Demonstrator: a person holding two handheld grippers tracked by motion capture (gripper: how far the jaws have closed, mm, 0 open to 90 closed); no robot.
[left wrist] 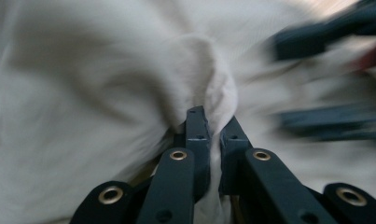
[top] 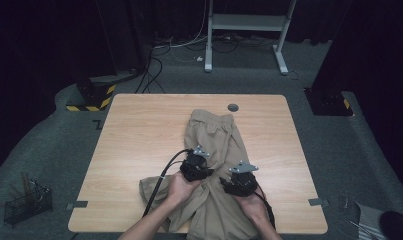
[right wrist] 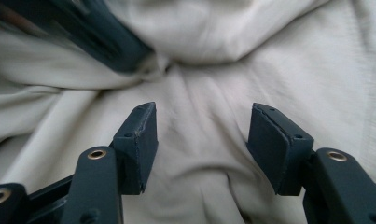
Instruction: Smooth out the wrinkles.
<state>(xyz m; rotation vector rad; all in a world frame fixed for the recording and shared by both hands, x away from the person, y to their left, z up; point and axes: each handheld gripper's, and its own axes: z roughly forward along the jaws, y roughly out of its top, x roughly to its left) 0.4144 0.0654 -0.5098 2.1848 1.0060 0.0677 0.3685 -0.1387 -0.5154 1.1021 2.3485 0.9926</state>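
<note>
The left gripper (left wrist: 212,123) pinches a fold of the beige trousers (top: 216,135) on the wooden table (top: 134,135); the right gripper (right wrist: 202,135), just to its right, is released above the cloth.

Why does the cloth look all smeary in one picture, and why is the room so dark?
In the left gripper view the beige trousers and the other hand-held gripper are streaked by motion blur; the right gripper view is sharper, soft only at top left; in the high view the table is lit, the floor around it dim.
</note>
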